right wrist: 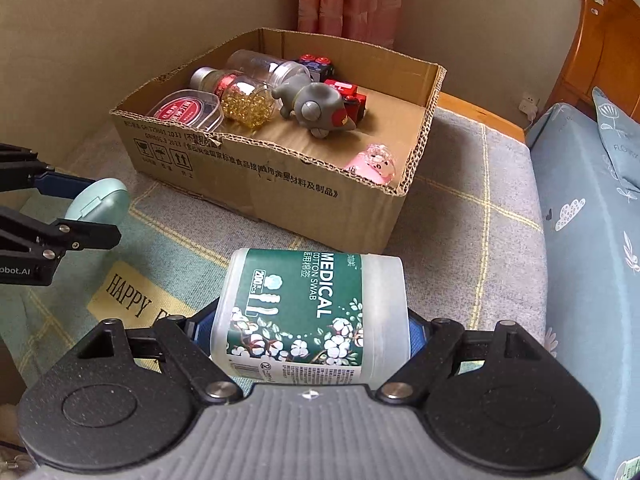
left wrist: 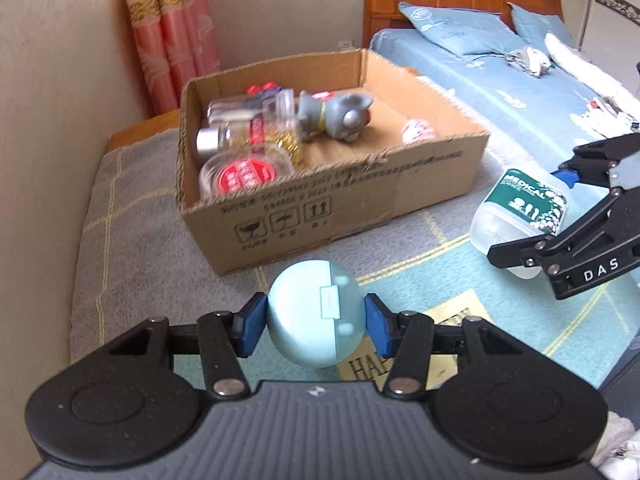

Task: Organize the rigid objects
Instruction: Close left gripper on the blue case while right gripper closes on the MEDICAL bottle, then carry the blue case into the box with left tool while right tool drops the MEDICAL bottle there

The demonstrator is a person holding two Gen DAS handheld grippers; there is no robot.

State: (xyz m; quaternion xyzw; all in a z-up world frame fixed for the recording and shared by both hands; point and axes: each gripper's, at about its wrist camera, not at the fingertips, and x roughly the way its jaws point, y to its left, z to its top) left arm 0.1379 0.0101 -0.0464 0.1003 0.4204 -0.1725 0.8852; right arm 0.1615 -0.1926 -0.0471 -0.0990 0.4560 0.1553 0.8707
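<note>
Two grippers hang over a grey checked blanket, each with one thing between its jaws. Beyond them, on the blanket, stands an open cardboard box, its near wall between the grippers and the inside. Many things already lie in the box: at the left a flat clear container with a red lid, a jar of yellow beads and a clear bottle; in the middle a grey toy figure on its side, with red toy blocks behind it; in the near right corner a small pink toy. The right half of the box floor is mostly bare cardboard. A bed with blue bedding stands at the right, a pink curtain hangs at the far wall, and a yellow patch with the letters "HAPPY" lies on a green mat under the grippers.

The left gripper holds a round pale blue case, with both blue pads pressed on its sides, so the jaws are closed on it. The case is near the front wall of the box but outside it.

The right gripper has its jaws wide around a cotton swab container with a green label. The container lies on its side between the pads, which grip its two ends, above the blanket and in front of the box
</note>
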